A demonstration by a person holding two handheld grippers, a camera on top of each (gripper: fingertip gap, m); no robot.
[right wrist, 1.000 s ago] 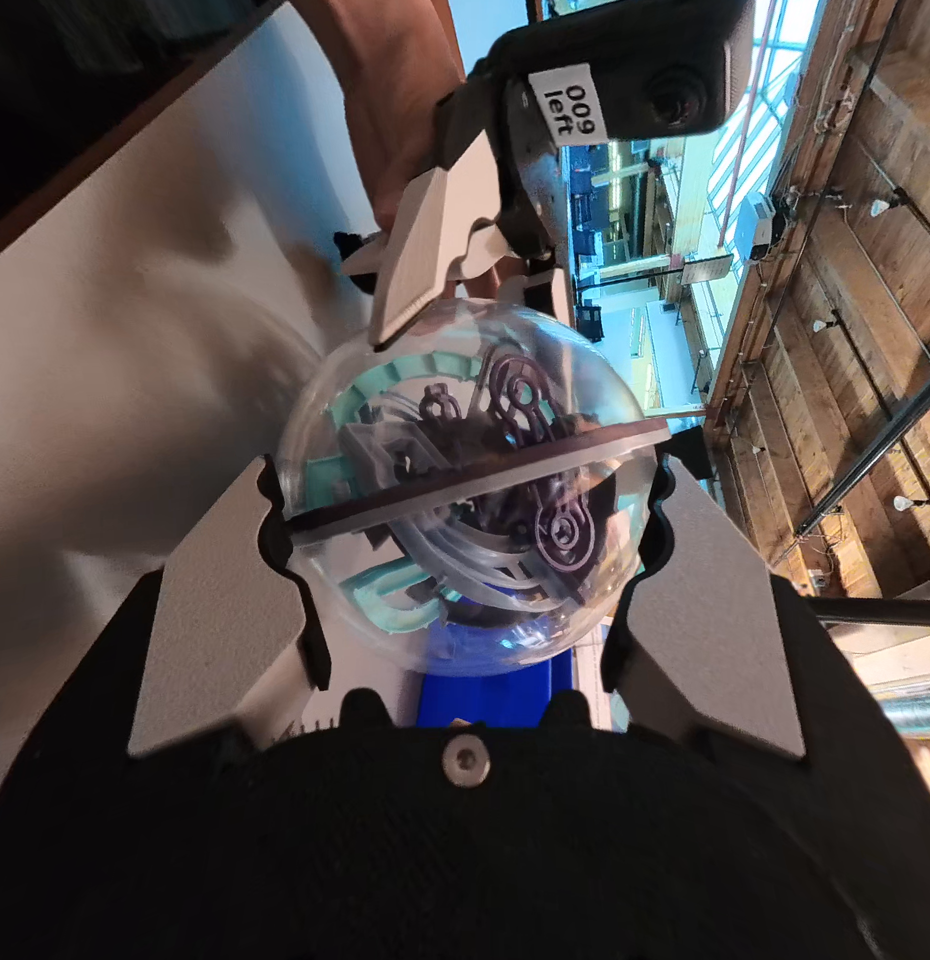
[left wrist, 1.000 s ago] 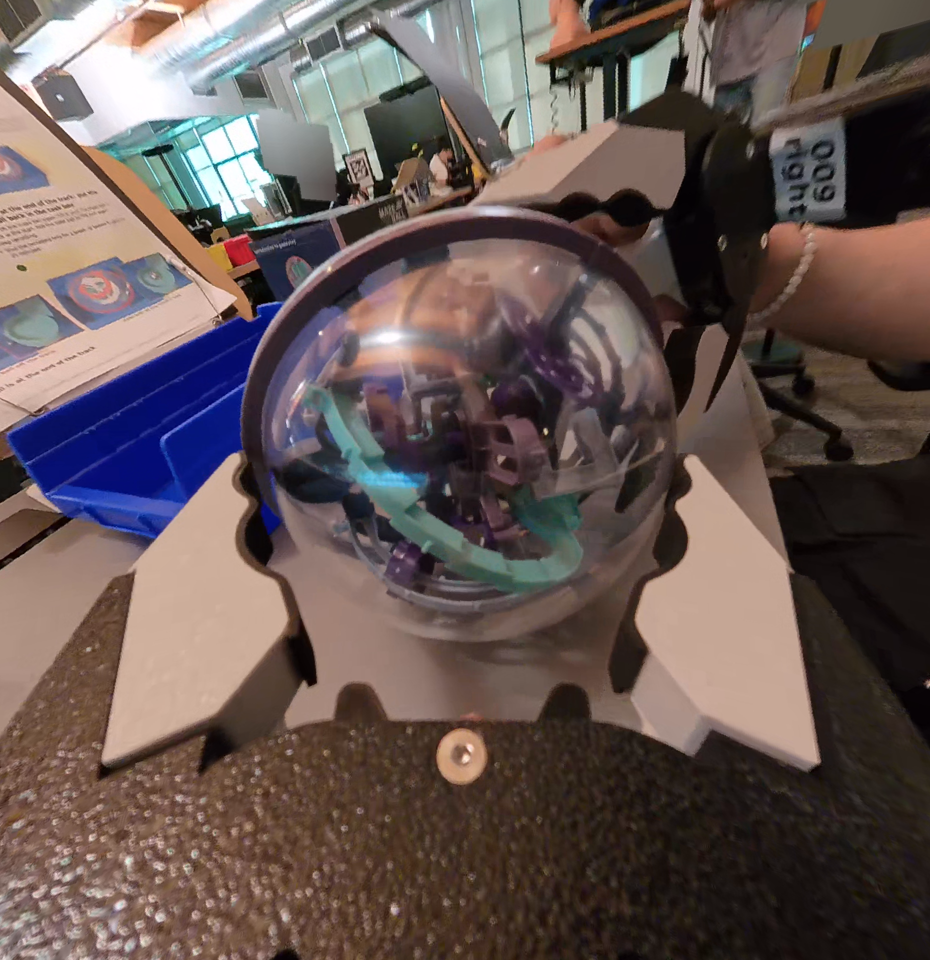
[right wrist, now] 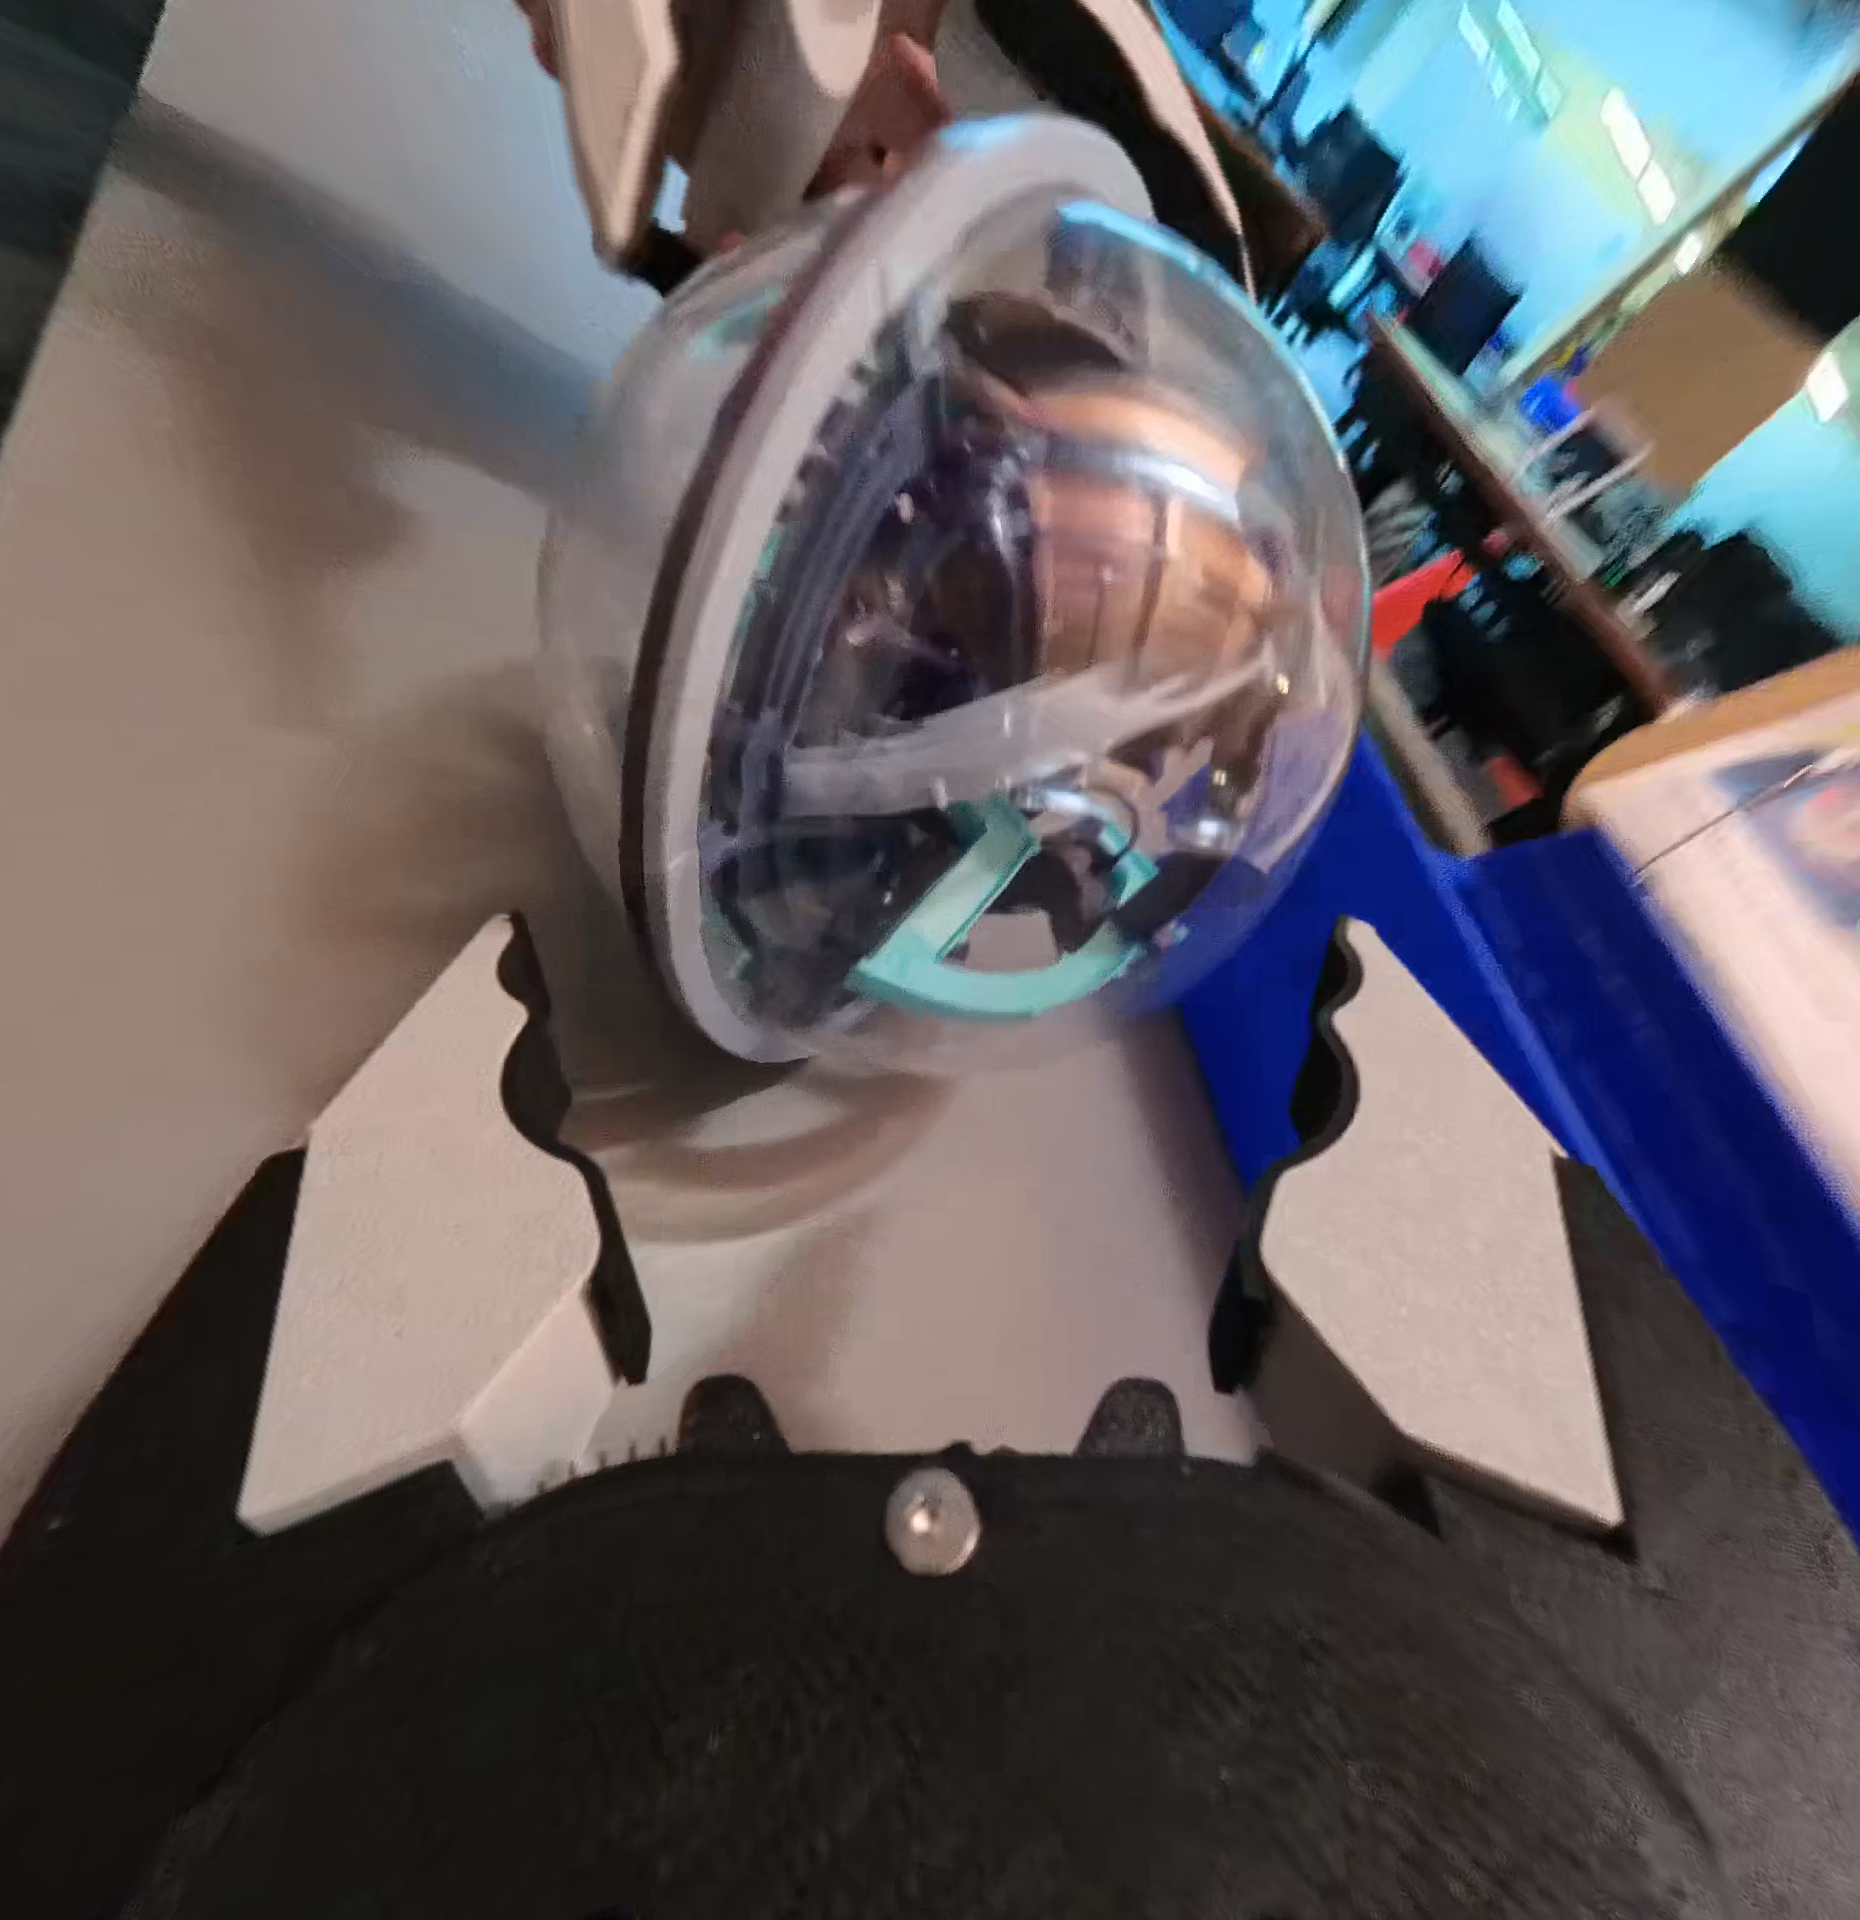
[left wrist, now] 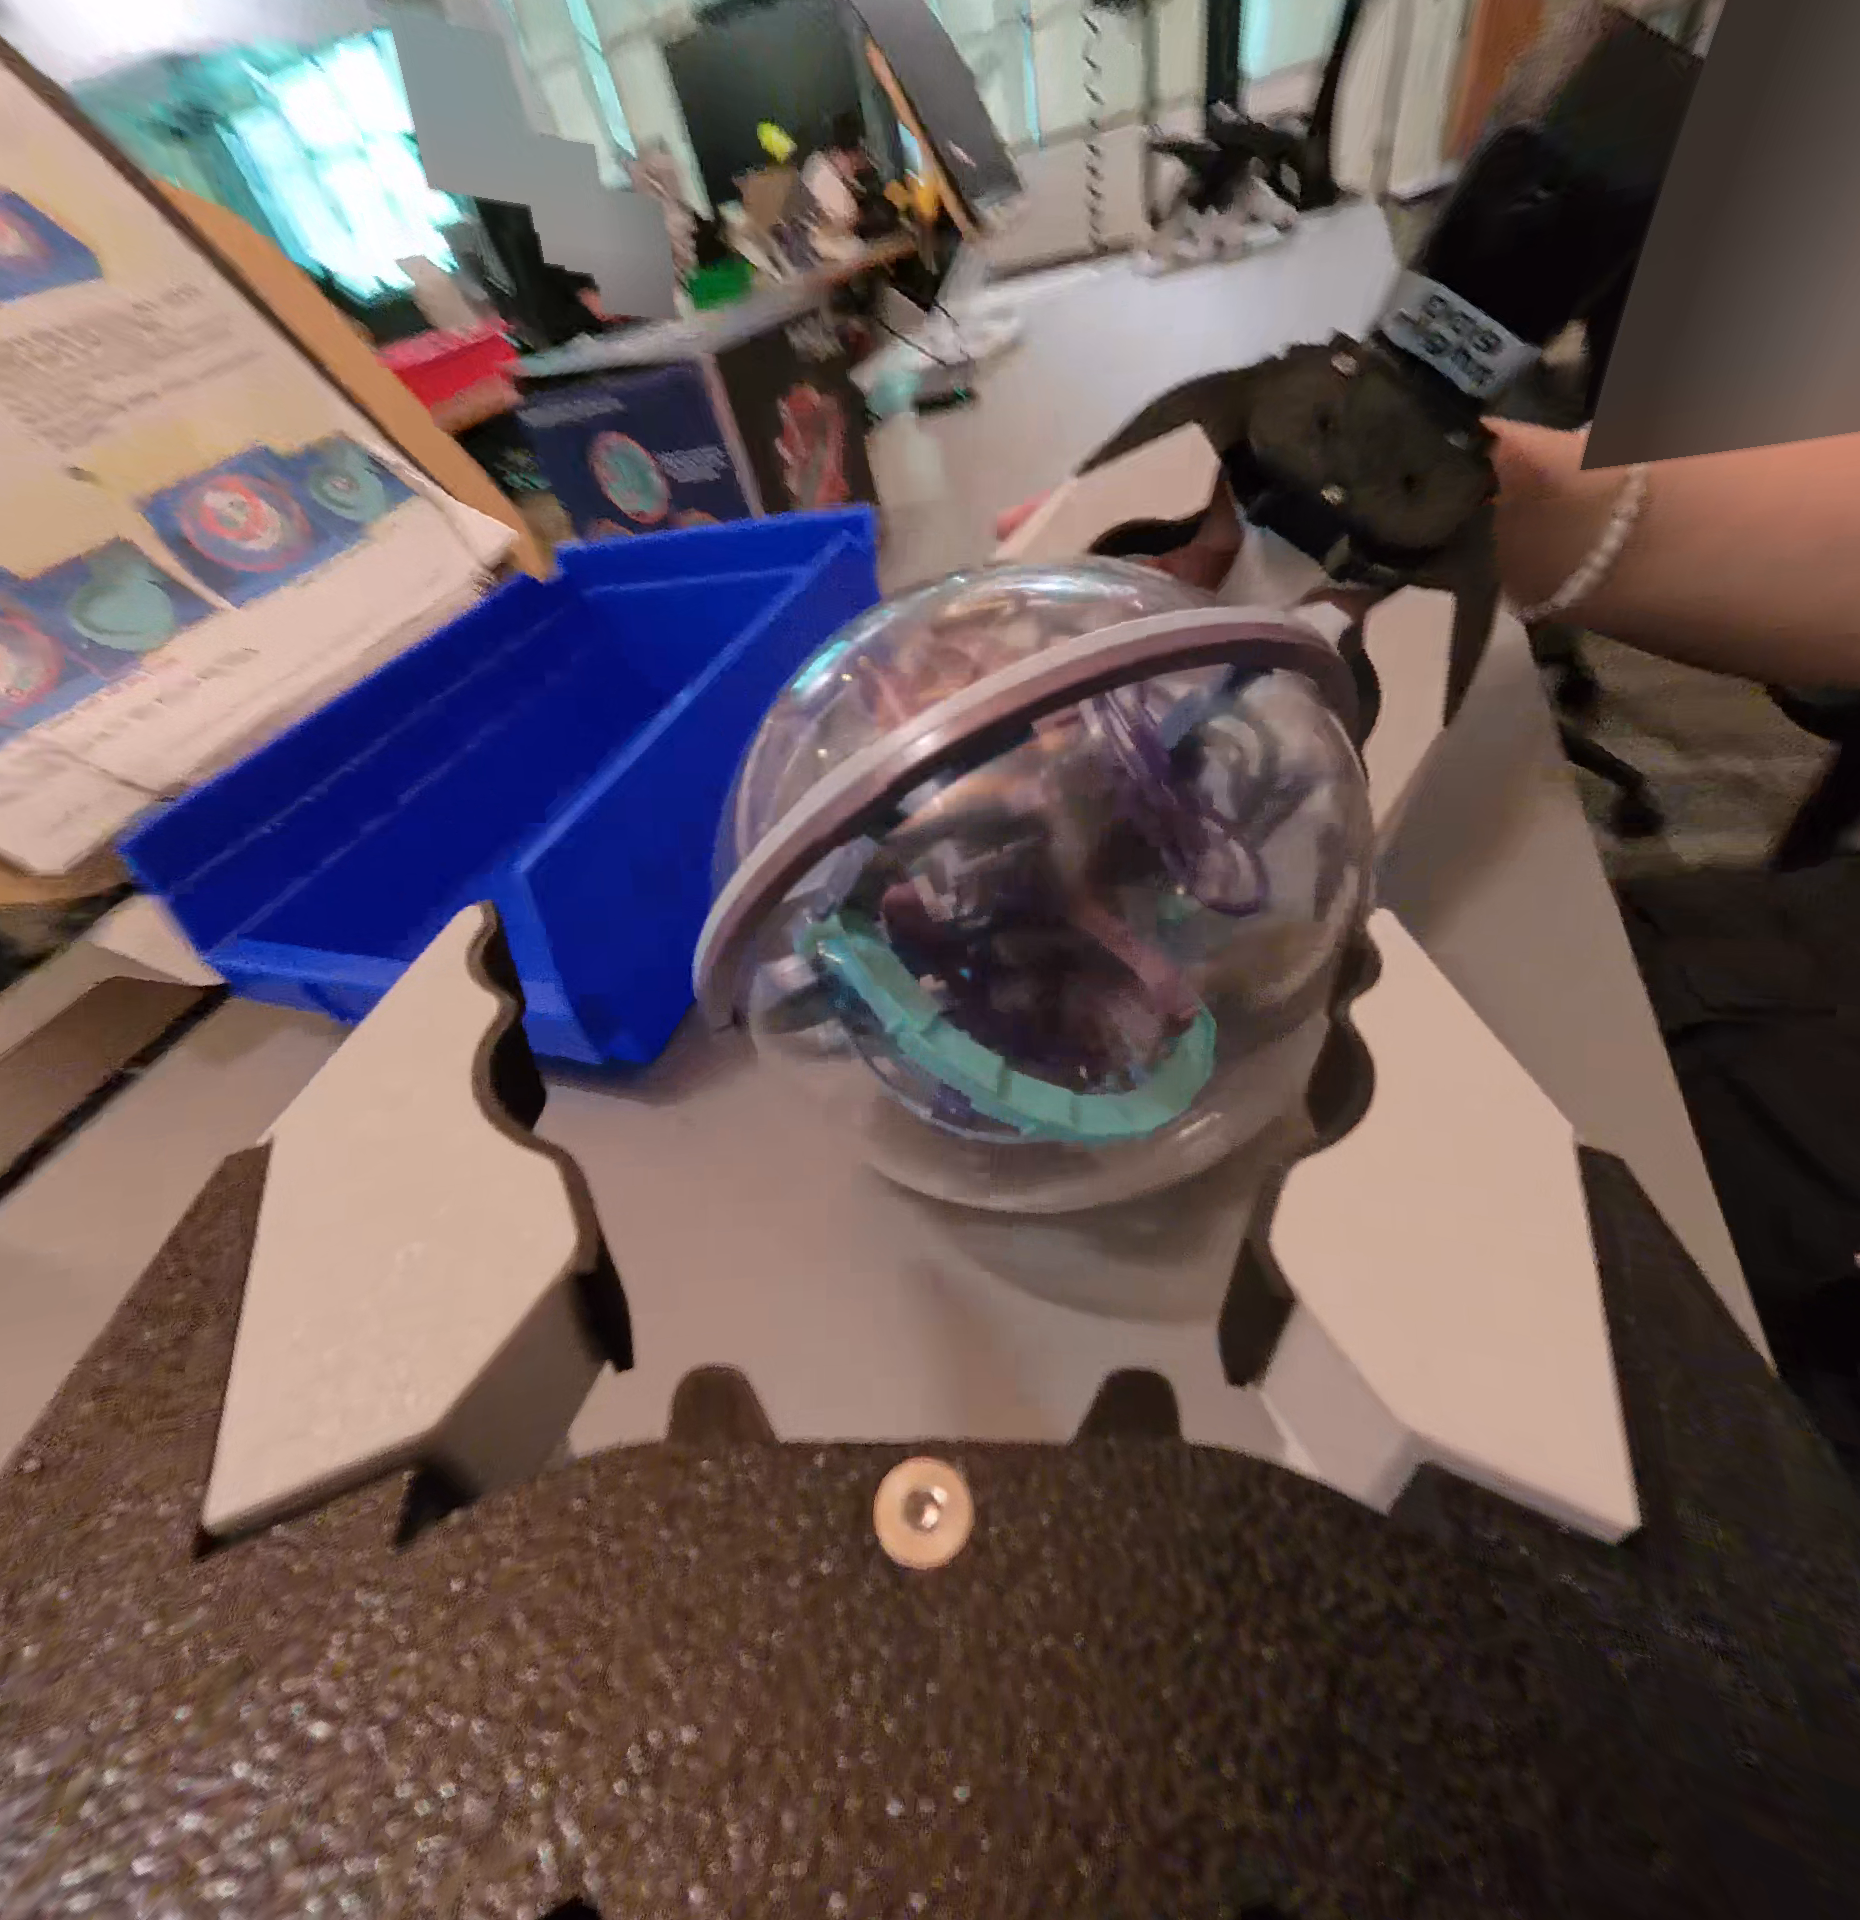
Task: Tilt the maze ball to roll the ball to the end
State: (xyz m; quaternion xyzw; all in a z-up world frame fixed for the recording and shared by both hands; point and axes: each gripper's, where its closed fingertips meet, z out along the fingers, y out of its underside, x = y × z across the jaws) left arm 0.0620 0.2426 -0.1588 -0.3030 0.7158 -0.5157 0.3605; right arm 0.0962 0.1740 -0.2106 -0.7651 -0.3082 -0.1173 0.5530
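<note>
A clear maze ball (left wrist: 1040,883) sits low on a pale table (left wrist: 749,1195), with a grey ring around its middle tilted at a slant. Teal and purple tracks fill the inside. The small ball within cannot be picked out through the blur.

Left wrist view: the left gripper (left wrist: 926,930) is spread very wide, grey fingers with black wavy pads on either side of the maze ball. The left pad (left wrist: 500,997) stands well clear of it, and the blue bin (left wrist: 438,790) shows through the gap. The right pad (left wrist: 1357,997) lines up with the ball's edge; whether it touches cannot be told. Nothing is clamped. Beyond the ball, a hand (left wrist: 1528,468) holds the right gripper (left wrist: 1217,561), whose fingers reach toward the ball's far side.

Right wrist view: the right gripper (right wrist: 926,935) is also spread very wide. The maze ball (right wrist: 988,644) lies ahead of its fingertips, ring nearly on edge from this side. Bare table shows between the left pad (right wrist: 531,1018) and the ring. The right pad (right wrist: 1321,1039) stands below the ball's curve, against the bin (right wrist: 1528,987), apart from the ball. This gripper clamps nothing either. At the top of the view a grey finger (right wrist: 625,135) of the left gripper and part of a hand (right wrist: 884,94) sit just beyond the ball.

The bin is just beside the ball. A printed sheet (left wrist: 126,468) on cardboard leans behind the bin.
</note>
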